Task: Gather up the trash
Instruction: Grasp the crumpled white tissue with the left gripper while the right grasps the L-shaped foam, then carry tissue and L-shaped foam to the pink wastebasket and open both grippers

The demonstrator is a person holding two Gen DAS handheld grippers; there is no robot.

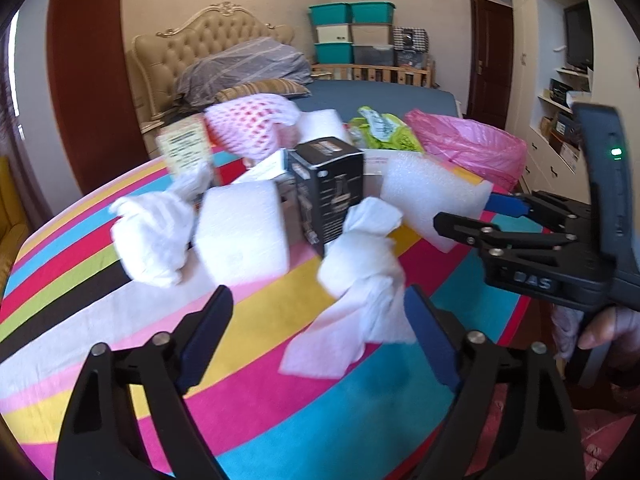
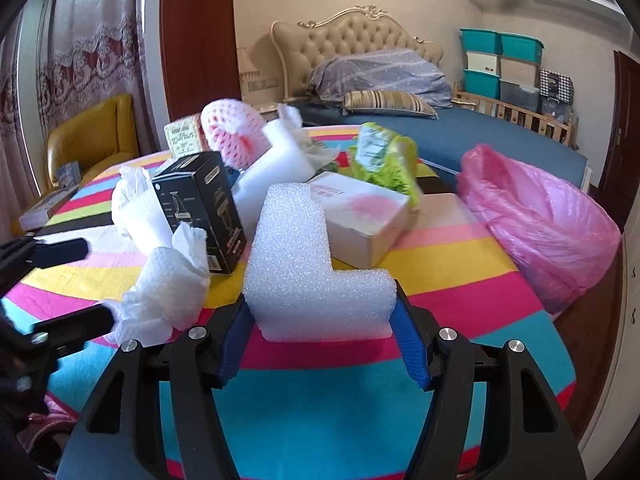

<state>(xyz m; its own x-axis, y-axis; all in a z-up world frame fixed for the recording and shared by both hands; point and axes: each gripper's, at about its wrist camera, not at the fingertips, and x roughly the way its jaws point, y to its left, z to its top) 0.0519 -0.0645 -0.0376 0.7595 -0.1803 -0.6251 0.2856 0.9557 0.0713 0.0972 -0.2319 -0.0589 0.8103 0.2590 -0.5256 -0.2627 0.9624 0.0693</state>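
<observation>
Foam piece (image 2: 316, 264), L-shaped, long arm upright

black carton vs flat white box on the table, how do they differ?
The black carton stands upright on end; the white box lies flat. The carton is dark with white print; the box is pale with a pink smudge of colour on top. A green wrapper rests against the box, not the carton. Both are closed boxes on the striped tablecloth.
</observation>
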